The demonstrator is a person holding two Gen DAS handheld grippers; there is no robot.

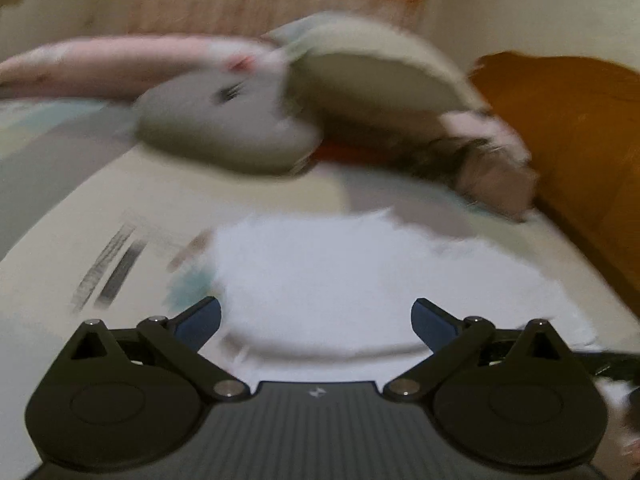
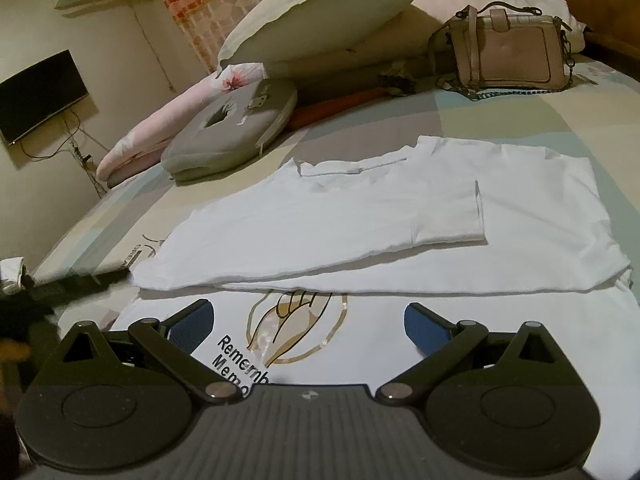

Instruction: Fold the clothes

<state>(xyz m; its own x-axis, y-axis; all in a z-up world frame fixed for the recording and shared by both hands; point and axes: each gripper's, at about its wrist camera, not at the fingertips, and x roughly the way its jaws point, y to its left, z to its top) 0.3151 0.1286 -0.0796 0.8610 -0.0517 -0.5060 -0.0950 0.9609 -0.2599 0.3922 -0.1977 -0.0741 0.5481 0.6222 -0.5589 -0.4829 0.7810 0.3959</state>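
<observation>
Both jaws spread, empty, right view alone shows white T-shirt [image 2: 360, 216] print [image 2: 296, 328], handbag [image 2: 508, 52]

white t-shirt [image 2: 360, 216]: black print beside a gold hand emblem [image 2: 296, 330], cut off by the gripper body, reads "rememb" over "memo". print on the bedsheet [image 2: 138, 258]: illegible.

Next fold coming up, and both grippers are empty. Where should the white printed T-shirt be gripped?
Grip the white printed T-shirt at its near hem corners, coming from the near side: that single layer with the print lies flat and uncovered by the fold.
</observation>
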